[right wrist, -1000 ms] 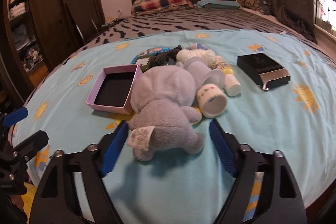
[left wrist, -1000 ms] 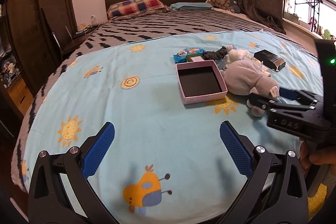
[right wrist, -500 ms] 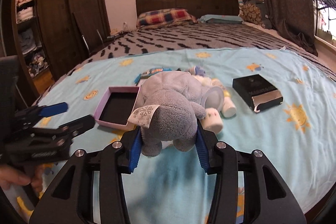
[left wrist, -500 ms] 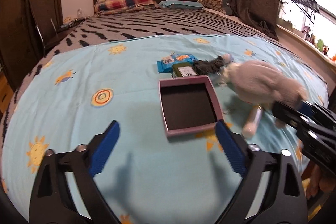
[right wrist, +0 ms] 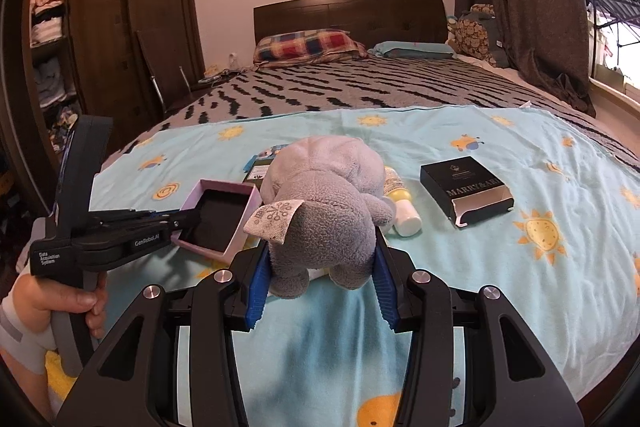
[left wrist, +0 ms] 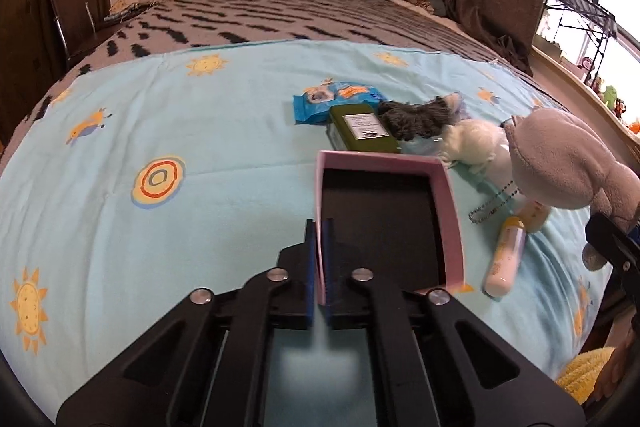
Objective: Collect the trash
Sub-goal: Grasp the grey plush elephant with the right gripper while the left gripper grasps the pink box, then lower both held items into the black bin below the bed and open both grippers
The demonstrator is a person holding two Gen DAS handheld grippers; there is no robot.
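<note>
My left gripper (left wrist: 319,263) is shut on the near-left wall of a pink box (left wrist: 444,203) with a black inside, which lies on the light-blue sheet. In the right wrist view that same gripper (right wrist: 188,217) pinches the box (right wrist: 218,213) from the left. My right gripper (right wrist: 318,287) is shut on a grey plush toy (right wrist: 324,203), lifted a little off the sheet; the toy (left wrist: 560,159) hangs at the right edge of the left wrist view. A blue wrapper (left wrist: 334,101), an olive-green packet (left wrist: 362,127) and a pale tube (left wrist: 506,255) lie around the box.
A black carton (right wrist: 466,185) lies open on the sheet to the right. A dark fuzzy piece (left wrist: 420,117) and a white fluffy lump (left wrist: 476,143) sit behind the box. A person's hand (right wrist: 60,297) holds the left gripper's handle. A wardrobe (right wrist: 100,39) stands at left.
My left gripper moved forward to the pink box and shut on its wall. My right gripper shut on the plush toy and raised it off the sheet, uncovering the tubes beneath.
</note>
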